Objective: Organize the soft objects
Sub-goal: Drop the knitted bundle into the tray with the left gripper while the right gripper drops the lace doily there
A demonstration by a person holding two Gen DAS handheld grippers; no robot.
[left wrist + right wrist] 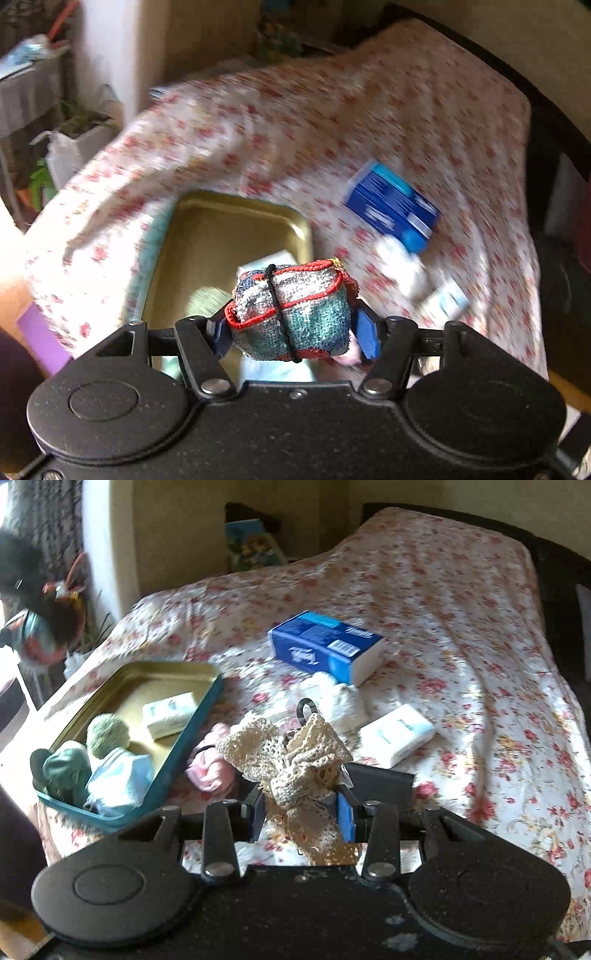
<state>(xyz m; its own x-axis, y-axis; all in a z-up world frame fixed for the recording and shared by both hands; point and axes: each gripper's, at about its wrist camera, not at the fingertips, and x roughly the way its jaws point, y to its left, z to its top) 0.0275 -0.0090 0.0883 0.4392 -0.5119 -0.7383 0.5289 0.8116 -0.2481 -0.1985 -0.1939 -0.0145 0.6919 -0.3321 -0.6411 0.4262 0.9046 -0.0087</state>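
My left gripper [295, 328] is shut on a rolled multicoloured cloth [291, 310] with red edging, tied by a black band, held above the gold-lined teal tin [207, 229]. The left gripper and its roll also show blurred at the far left of the right wrist view [40, 635]. My right gripper [301, 812] is shut on a beige crocheted cloth [299, 760], held above the bed just right of the tin [173, 672]. The tin holds a green pompom [107, 734], a green cloth [64, 771], a light blue cloth [118, 782] and a small tissue pack [170, 714].
A blue tissue box [325, 646], a white cloth [332, 694], a white tissue pack [397, 734] and a pink cloth [208, 764] lie on the floral bedspread [461, 627]. A black bed frame [561, 572] runs along the right. Plants and a shelf [33, 92] stand left.
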